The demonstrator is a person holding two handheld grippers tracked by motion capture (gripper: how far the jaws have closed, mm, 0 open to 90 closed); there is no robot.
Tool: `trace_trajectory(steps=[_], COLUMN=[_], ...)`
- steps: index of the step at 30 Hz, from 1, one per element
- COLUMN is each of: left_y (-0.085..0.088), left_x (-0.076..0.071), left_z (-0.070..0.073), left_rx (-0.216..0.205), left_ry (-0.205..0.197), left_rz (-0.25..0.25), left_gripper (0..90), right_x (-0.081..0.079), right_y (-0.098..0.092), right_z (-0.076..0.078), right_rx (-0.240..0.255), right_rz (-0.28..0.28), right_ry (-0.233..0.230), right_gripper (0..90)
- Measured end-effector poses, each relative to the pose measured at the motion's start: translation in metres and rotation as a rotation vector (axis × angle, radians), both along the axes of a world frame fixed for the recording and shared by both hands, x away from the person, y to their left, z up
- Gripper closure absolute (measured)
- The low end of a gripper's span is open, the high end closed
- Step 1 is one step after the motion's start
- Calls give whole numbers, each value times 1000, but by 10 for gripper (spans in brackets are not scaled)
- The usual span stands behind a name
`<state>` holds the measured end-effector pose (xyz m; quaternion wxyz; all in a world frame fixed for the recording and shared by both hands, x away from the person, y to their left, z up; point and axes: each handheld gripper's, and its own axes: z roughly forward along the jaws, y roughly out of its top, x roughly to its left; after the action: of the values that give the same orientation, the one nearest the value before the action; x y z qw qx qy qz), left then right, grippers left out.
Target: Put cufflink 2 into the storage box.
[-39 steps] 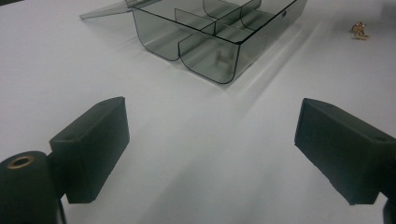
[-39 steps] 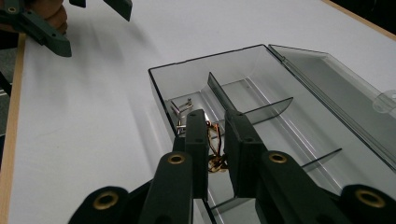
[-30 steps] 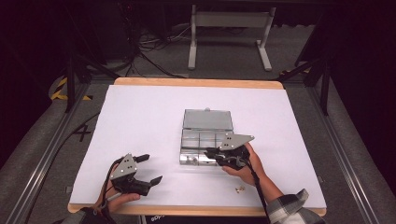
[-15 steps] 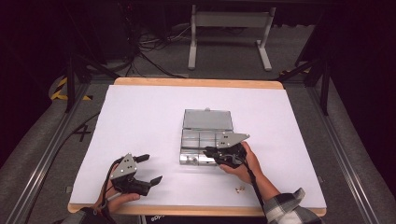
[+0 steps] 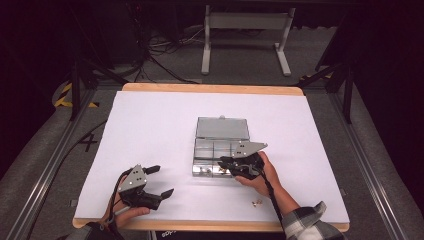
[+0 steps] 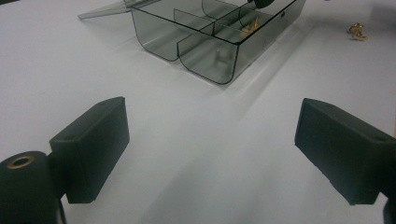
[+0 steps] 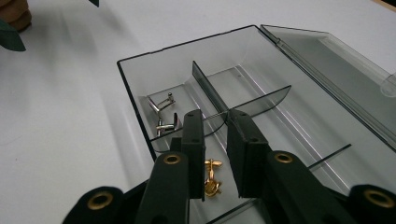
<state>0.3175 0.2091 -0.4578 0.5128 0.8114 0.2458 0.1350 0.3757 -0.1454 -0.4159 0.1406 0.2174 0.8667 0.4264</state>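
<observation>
The gold cufflink (image 7: 212,176) lies in a near compartment of the clear divided box (image 5: 220,147), which sits lid-open near the middle of the white-covered counter (image 5: 150,130). At the left, the left gripper (image 5: 162,181) rests near the counter's front edge, well apart from the box, its fingers (image 6: 91,147) spread wide with nothing between them. A silver cufflink (image 7: 163,114) lies in the neighbouring compartment. The right gripper (image 7: 215,154) hangs over the box's near side; its fingers have just been parting, with a narrow gap and the gold cufflink lying loose below them. Another small gold piece (image 5: 257,203) lies on the counter, right of the box.
</observation>
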Motion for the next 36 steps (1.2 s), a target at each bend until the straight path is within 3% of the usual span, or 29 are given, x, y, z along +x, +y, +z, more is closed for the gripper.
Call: trace_trajectory(steps=[9, 20, 27, 33, 36], left_y=[0, 0, -1, -1, -1], left_x=[0, 0, 0, 0, 0], left_z=[0, 0, 0, 0, 0], left_rx=[-2, 4, 4, 5, 8], left_ry=[-1, -1, 3, 3, 2], left_rz=[1, 3, 3, 4, 4], left_gripper=[104, 103, 103, 103, 103], right_x=[-12, -65, -93, -104, -105], right_y=[-10, -57, -86, -92, -94], right_z=[13, 40, 22, -6, -14], right_rx=[-4, 36, 7, -53, -40], right_rz=[6, -2, -42, -66, -71], right_ry=[-39, -105, -61, -13, 23], right_gripper=[758, 736, 716, 654, 607])
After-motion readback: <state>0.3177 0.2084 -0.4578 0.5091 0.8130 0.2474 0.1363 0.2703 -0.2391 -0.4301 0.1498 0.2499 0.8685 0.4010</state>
